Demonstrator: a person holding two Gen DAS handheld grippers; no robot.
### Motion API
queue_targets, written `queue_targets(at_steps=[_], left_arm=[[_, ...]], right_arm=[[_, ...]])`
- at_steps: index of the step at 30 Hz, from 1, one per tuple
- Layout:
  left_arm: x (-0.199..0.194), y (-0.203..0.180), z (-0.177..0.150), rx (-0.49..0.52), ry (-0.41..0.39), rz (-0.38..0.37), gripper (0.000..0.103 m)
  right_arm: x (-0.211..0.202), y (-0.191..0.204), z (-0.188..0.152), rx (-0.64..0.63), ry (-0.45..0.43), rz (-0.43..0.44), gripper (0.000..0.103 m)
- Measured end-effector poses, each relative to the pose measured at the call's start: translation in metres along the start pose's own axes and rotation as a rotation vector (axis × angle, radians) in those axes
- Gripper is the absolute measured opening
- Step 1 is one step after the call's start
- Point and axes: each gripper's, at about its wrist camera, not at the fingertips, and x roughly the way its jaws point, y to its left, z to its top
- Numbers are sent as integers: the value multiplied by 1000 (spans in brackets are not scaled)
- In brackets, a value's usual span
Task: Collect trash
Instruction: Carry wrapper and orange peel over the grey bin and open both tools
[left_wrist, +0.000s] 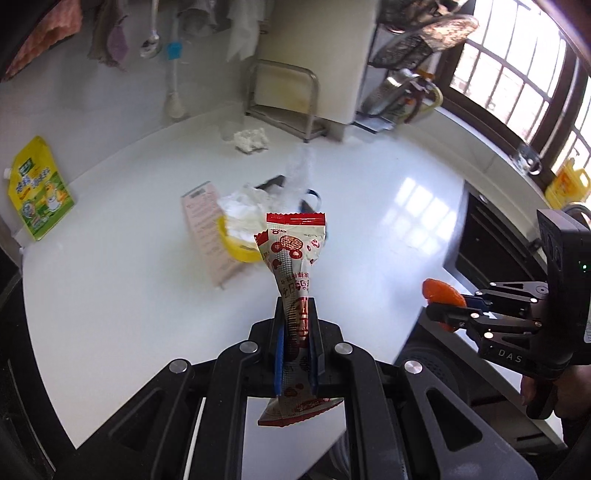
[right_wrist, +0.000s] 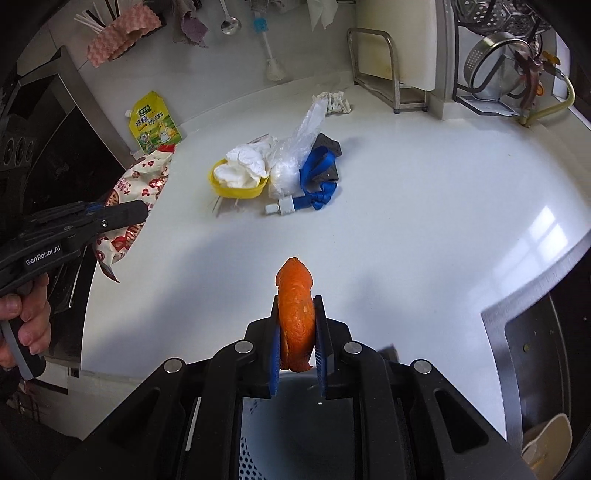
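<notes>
My left claw (left_wrist: 295, 332) is clamped on a red-and-white snack wrapper (left_wrist: 291, 251), crumpled and twisted at the waist, lifted clear of the white bench (left_wrist: 110, 295). My right claw (right_wrist: 297, 332) pinches a curled piece of orange peel (right_wrist: 295, 295), bright and dimpled, also held above the bench. So two pieces are picked up, neither binned yet. More is left at the far middle: a yellow dish (right_wrist: 236, 190) heaped with white tissue (right_wrist: 245, 164), a clear plastic bag (right_wrist: 295, 147) just right of it, and a crumpled paper wad (right_wrist: 334, 101) farther back.
</notes>
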Motion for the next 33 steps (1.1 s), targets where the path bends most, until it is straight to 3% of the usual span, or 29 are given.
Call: queue_targets(at_steps=[8, 15, 23, 33], left_arm=[[25, -76, -43, 151, 121, -167, 10], [60, -121, -82, 259, 249, -263, 10], [109, -143, -120, 350, 368, -260, 10], [140, -136, -137, 324, 437, -267, 10]], right_arm=[[-28, -11, -82, 45, 70, -58, 15], [-24, -16, -139, 79, 155, -77, 15], [5, -15, -169, 50, 240, -104, 15], [36, -9, -176, -9, 297, -127, 15]])
